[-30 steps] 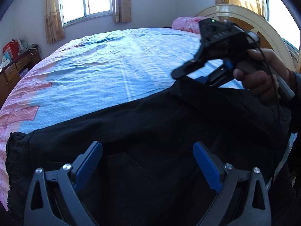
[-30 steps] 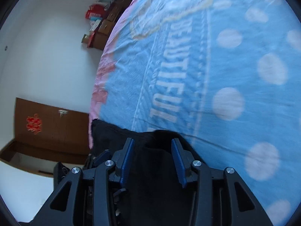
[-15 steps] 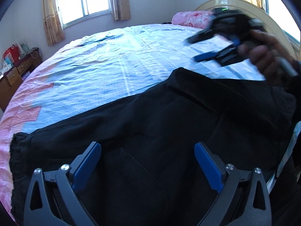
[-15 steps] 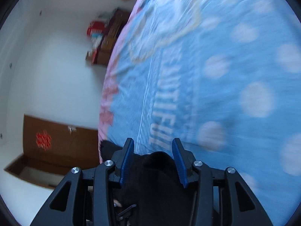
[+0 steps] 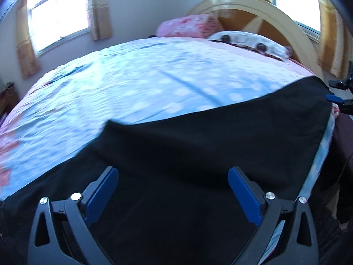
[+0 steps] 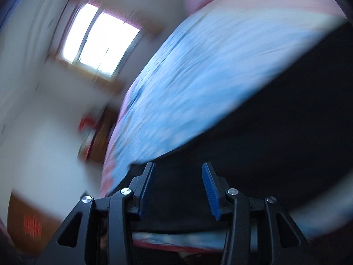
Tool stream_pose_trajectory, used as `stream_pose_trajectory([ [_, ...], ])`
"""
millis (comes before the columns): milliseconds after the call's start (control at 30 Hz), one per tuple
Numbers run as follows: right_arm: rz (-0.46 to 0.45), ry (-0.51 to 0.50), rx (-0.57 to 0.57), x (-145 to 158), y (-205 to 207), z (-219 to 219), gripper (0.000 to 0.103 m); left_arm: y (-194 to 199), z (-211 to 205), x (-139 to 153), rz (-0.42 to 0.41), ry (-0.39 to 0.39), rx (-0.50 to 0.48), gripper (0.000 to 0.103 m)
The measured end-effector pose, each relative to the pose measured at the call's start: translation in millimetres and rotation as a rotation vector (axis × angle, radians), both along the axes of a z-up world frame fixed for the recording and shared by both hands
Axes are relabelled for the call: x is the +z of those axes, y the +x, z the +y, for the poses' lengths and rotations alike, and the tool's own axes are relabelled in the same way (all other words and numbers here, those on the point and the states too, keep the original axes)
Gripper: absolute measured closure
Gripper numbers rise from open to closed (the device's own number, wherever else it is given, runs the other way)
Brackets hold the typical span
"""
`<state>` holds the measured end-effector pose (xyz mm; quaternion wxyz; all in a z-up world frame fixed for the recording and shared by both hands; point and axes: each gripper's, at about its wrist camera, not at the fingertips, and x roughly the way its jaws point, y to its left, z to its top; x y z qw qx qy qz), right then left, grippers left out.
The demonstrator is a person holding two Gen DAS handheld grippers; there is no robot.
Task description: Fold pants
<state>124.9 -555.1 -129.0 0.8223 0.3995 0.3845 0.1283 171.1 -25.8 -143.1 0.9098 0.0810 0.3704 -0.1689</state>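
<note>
Black pants (image 5: 198,154) lie folded lengthwise across the near side of the bed, with a fold corner at the left. My left gripper (image 5: 173,190) hovers over their middle, jaws wide open and nothing between them. The right gripper (image 5: 333,91) shows at the far right edge of the left wrist view, by the right end of the pants. In the blurred right wrist view, my right gripper (image 6: 179,184) stands partly open above the pants (image 6: 286,121). Black cloth shows behind the gap, and the pads do not press on it.
The bed's blue dotted sheet (image 5: 132,84) stretches beyond the pants. A pink pillow (image 5: 187,25) and a white pillow (image 5: 247,40) lie by the curved wooden headboard (image 5: 253,6). A dark sleeve (image 5: 344,137) is at the right edge. A window (image 5: 59,19) is far left.
The right gripper left the fold corner and swept fast to the right end of the pants. My left gripper shifted right over the cloth and stayed open.
</note>
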Motion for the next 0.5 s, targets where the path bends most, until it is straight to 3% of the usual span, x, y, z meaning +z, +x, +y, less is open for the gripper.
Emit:
stream_pose_trajectory([
  [133, 0.0, -0.031, -0.262, 3, -48, -79, 0.057, 10, -25, -4, 0.018, -0.006, -0.044, 0.001],
  [233, 0.021, 0.002, -0.361, -6, -54, -118, 0.057, 14, -37, -5, 0.031, -0.001, -0.049, 0.001],
  [367, 0.026, 0.063, -0.413, -21, -46, -148, 0.057, 14, -45, -5, 0.035, 0.001, -0.06, 0.001],
  [500, 0.045, 0.109, -0.425, -41, -34, -147, 0.057, 17, -42, -16, 0.06, 0.034, -0.035, 0.001],
])
